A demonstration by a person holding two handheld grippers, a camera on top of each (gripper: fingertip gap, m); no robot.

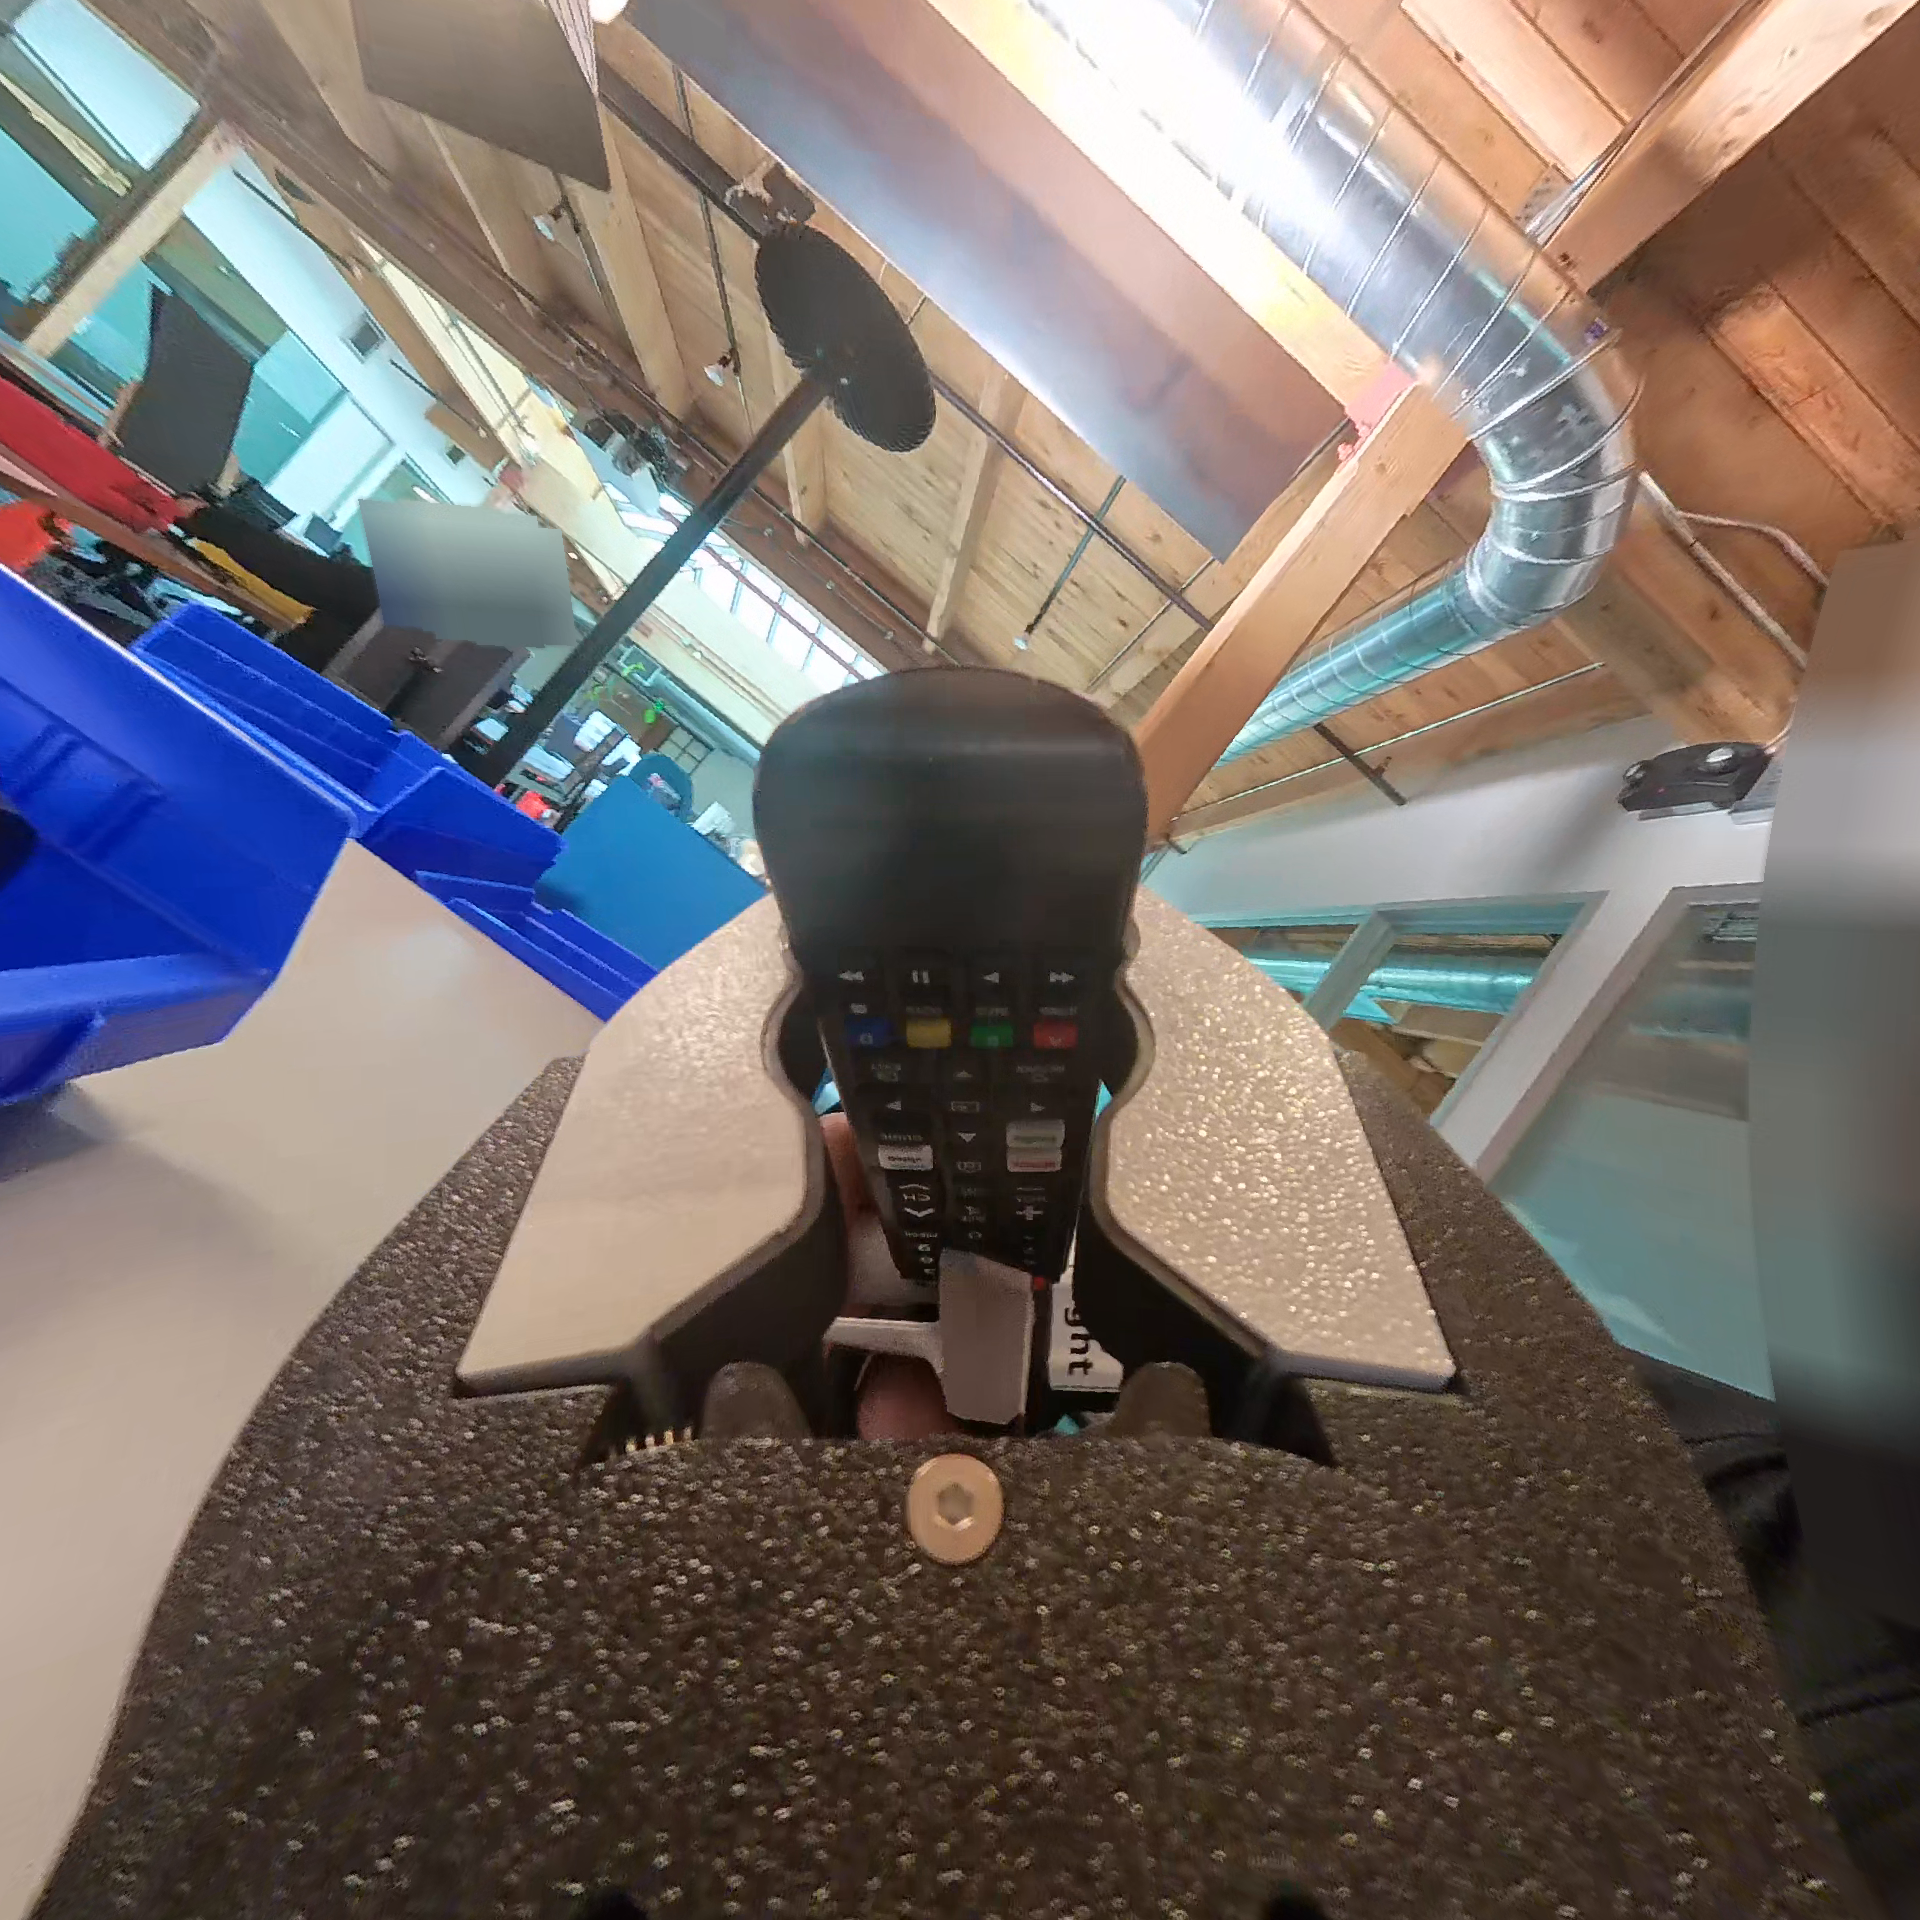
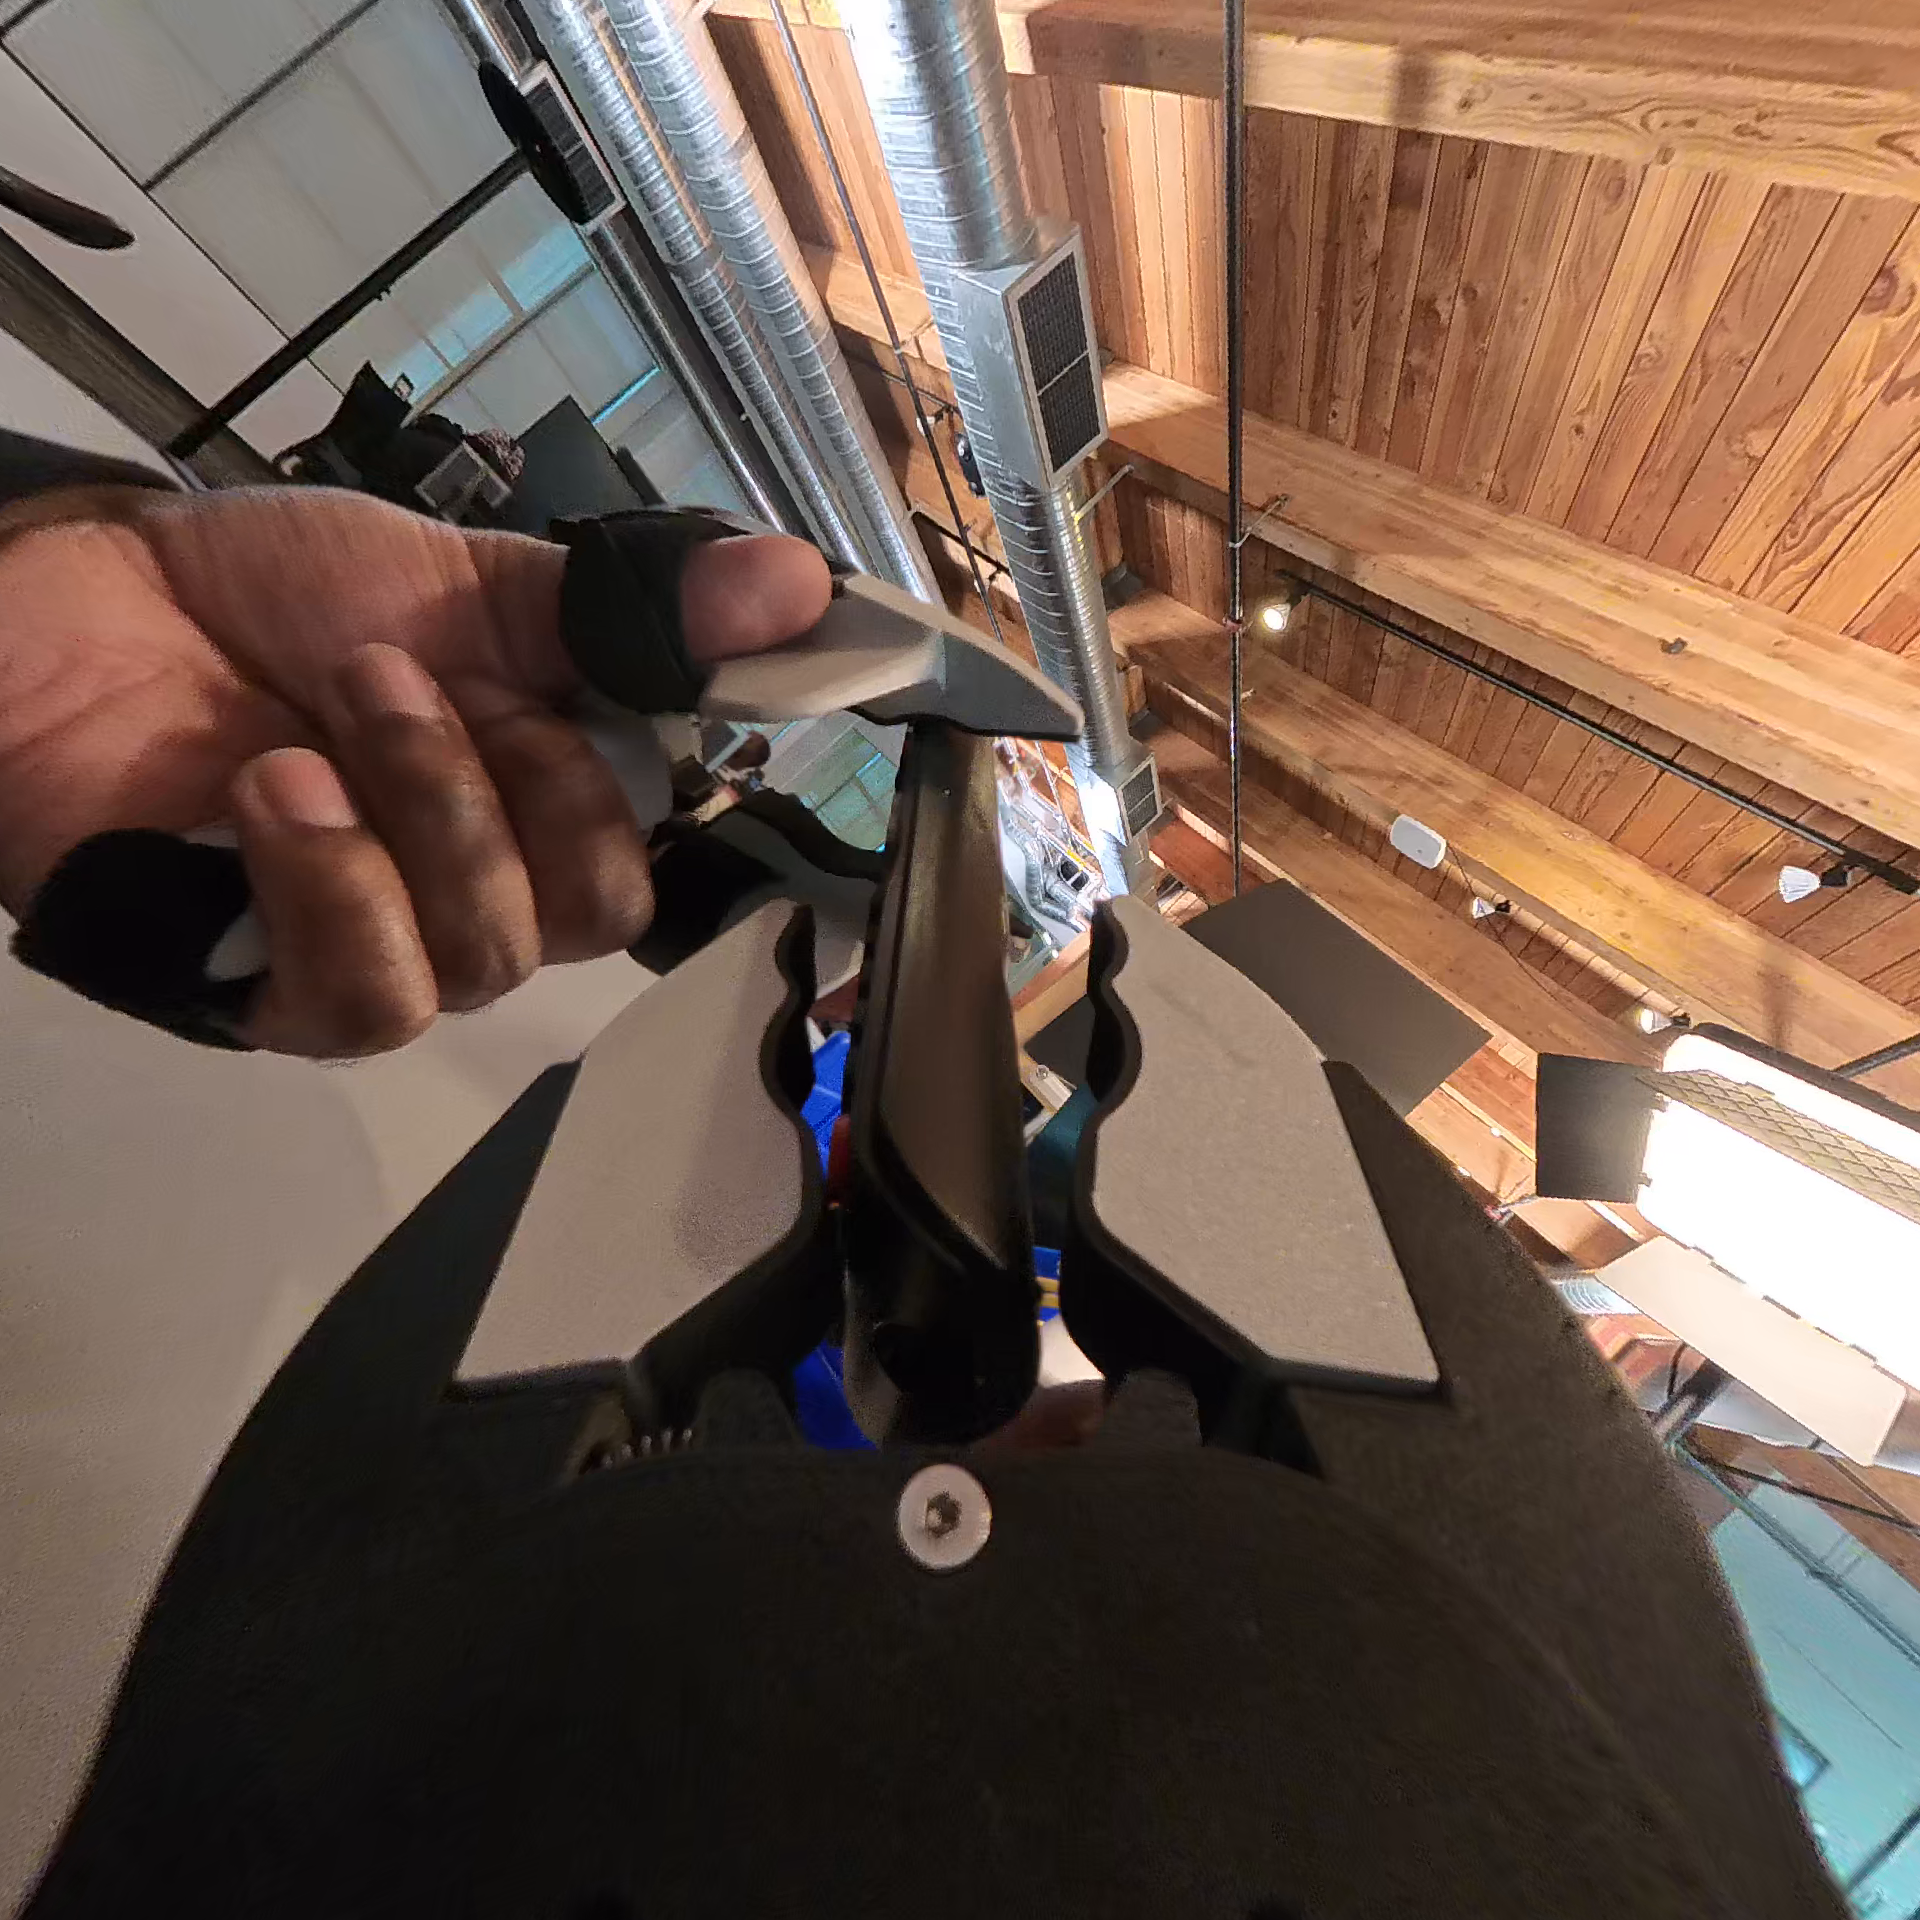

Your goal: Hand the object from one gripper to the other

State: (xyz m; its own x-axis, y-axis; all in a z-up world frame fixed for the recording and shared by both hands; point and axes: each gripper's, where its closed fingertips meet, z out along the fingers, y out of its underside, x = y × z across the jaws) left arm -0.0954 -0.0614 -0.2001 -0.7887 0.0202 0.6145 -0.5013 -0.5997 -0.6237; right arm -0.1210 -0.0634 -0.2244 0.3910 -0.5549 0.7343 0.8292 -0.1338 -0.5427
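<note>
A ceiling of wooden planks [image 2: 1507, 343] and heavy beams [image 1: 1340, 582] is seen overhead, crossed by silver ducts [image 1: 1538, 499]. Blue bins [image 1: 208, 790] are set on a pale table [image 1: 208, 1247]. A bright light panel [image 2: 1787, 1174] is hung at the right, and glazed partitions [image 1: 1455, 966] are visible beyond.

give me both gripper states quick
left gripper: shut on the remote
right gripper: open, with a finger on either side of the remote and gaps showing
</note>
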